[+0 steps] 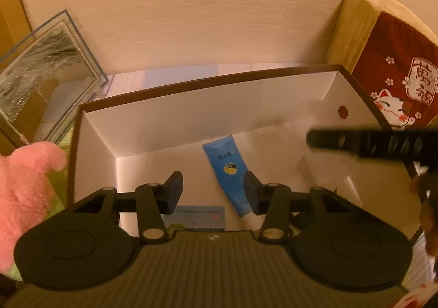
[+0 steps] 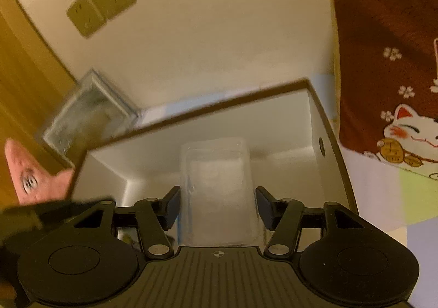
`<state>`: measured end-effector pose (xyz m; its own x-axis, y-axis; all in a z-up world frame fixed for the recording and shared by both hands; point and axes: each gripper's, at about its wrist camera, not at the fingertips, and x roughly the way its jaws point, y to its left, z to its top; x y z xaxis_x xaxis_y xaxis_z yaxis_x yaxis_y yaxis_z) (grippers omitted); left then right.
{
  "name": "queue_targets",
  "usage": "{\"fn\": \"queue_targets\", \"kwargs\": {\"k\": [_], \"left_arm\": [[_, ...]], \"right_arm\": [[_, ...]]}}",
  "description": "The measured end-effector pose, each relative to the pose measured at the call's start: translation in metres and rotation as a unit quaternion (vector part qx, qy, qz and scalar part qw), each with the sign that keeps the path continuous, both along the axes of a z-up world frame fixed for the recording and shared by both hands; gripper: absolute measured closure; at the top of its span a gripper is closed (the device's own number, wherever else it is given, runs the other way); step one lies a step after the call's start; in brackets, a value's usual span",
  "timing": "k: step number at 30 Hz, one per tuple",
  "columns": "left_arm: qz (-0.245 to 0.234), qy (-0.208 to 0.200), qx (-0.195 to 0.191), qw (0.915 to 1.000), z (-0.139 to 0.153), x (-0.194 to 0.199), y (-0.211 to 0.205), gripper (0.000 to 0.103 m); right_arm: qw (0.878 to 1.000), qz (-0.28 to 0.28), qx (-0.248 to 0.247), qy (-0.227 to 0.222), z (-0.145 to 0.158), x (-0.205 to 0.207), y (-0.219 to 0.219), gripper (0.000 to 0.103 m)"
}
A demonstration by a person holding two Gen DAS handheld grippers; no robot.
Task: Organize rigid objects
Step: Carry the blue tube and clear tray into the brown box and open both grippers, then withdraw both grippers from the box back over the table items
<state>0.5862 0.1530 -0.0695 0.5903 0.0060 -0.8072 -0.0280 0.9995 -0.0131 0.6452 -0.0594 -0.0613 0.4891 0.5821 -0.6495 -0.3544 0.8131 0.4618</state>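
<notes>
Dim amber light, soft motion blur (fisheye-bent edges, dark corners)

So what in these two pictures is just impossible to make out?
- Blue tube, left wrist view: label print too small to read; its lower end is hidden behind the left gripper.
- Blue card, left wrist view: partly covered by the gripper body, print unreadable.
- Clear plastic container, right wrist view: blurred; contents can't be told.
- White box: its near floor is hidden in both views.

Blue tube (image 1: 229, 171) in the white box (image 1: 191, 116): lower end hidden behind gripper finger. Label print unreadable. Card (image 1: 195, 216) beside it half hidden.
</notes>
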Motion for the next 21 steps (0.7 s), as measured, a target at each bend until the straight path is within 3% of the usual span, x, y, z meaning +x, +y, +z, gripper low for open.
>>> {"fn": "queue_targets", "kwargs": {"k": [1, 3, 21], "left_arm": [[0.0, -0.001, 0.003, 1.0, 0.001, -0.003, 0.001, 0.057], [0.0, -0.002, 0.003, 1.0, 0.004, -0.01, 0.003, 0.057], [0.021, -0.008, -0.022, 0.9995, 0.038, -0.084, 0.008, 0.051]], "right_arm": [[1.0, 0.0, 0.001, -0.006, 0.003, -0.001, -0.001, 0.027], [1.0, 0.004, -0.003, -0.016, 0.008, -0.005, -0.002, 0.025], [0.999, 0.018, -0.012, -0.025, 0.038, -0.087, -0.035, 0.025]]}}
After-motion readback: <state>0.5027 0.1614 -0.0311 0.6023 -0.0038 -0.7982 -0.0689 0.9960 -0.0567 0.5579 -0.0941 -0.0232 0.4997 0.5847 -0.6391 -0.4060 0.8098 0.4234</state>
